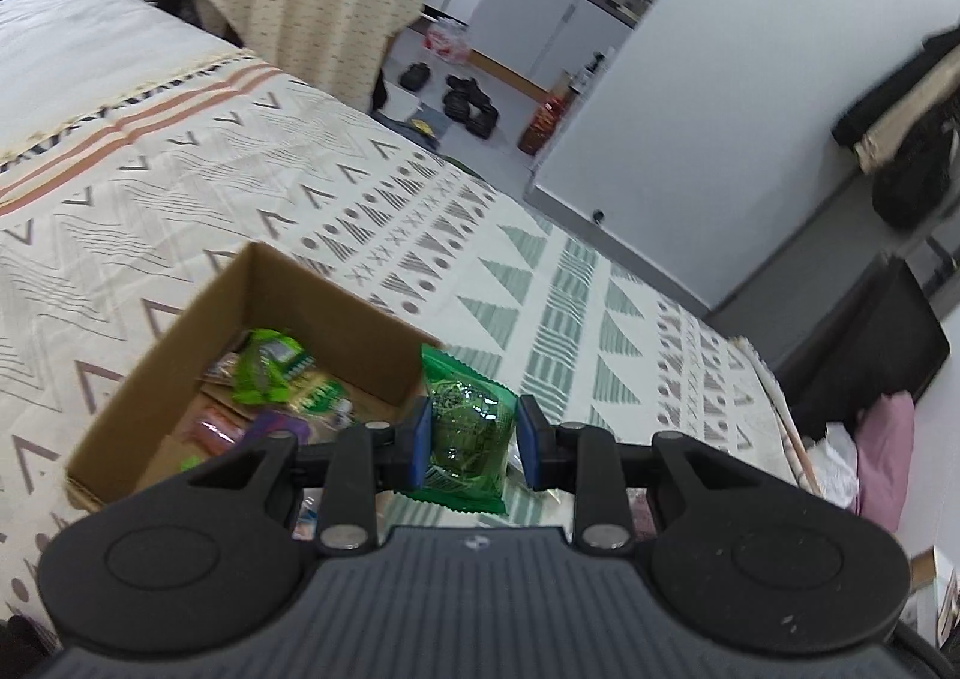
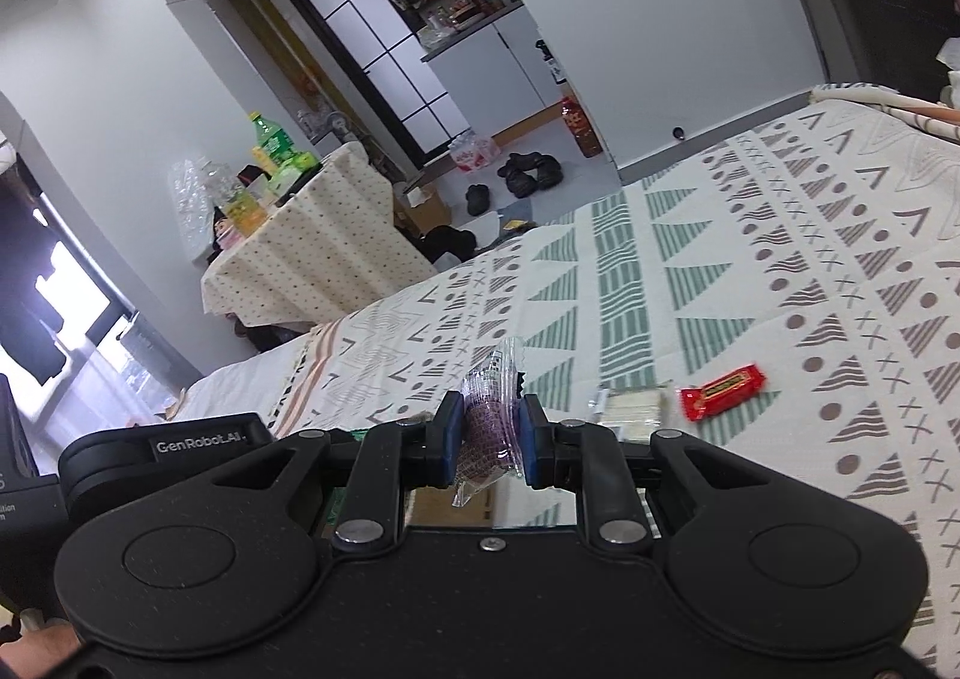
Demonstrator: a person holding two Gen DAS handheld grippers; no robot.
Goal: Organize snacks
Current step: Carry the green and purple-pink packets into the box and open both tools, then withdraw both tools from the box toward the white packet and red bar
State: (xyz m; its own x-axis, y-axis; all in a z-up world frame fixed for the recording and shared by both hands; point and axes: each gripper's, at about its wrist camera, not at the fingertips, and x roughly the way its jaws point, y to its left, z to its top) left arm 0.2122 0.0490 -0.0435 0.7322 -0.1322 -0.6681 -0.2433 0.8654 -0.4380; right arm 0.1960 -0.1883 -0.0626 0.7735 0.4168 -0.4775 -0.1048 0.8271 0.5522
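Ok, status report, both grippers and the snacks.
Left gripper shut on green packet, beside the box. Right gripper shut on clear packet. Red bar and pale pack loose on bed. Nothing blocking.

"GenRobot.AI" stands on the left claw.

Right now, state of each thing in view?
Left hand-held gripper: shut on green foil snack packet, lifted.
Right hand-held gripper: shut on clear-wrapped purple snack, lifted.
Brown cardboard box: open, snacks inside.
Red wrapped candy bar: lying flat on patterned bedspread.
Pale wrapped wafer pack: lying beside it.
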